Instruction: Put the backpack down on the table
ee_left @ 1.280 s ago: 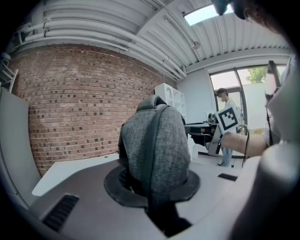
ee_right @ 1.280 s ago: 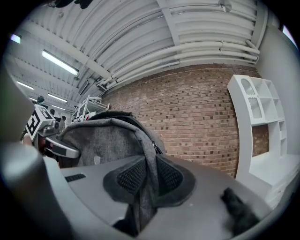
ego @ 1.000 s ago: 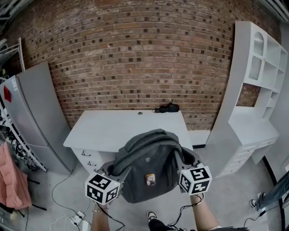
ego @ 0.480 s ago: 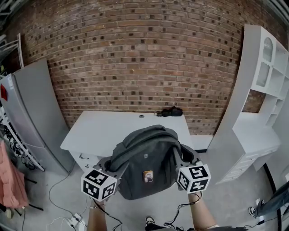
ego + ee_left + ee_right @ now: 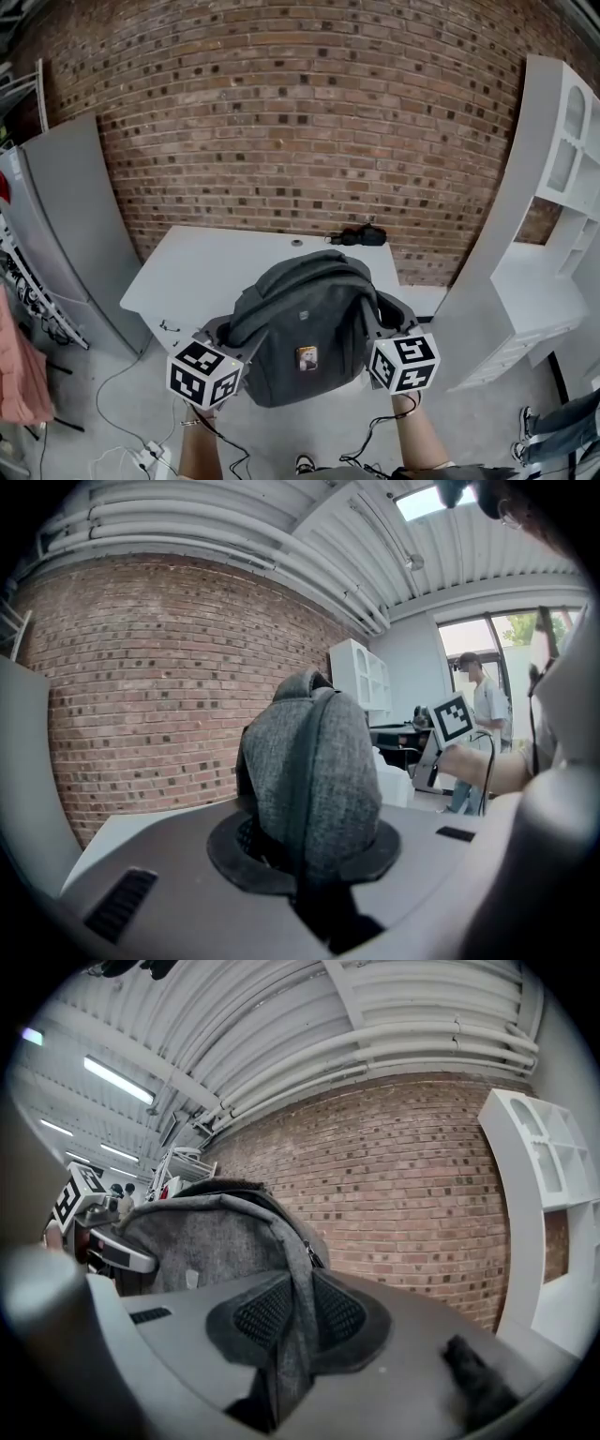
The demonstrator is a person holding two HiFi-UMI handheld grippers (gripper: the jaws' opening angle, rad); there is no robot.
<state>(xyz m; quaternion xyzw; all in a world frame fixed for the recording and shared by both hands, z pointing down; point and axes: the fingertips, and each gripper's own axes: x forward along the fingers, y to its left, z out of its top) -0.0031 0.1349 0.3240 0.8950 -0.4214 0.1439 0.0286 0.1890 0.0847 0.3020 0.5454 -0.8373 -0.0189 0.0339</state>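
backpack (image 5: 305, 328) is hanging upright before the worktop (image 5: 234, 262) near edge, not yet down | left hand-held gripper (image 5: 223, 336) and right hand-held gripper (image 5: 386, 328) are each pinching one side's fabric; sharing weight to carry it level

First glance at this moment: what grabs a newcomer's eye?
A grey backpack hangs mid-frame, pinched at either side by the left gripper and the right gripper, jaws shut on its fabric. Behind it stands a white table against a red brick wall, a small black object near its far edge.
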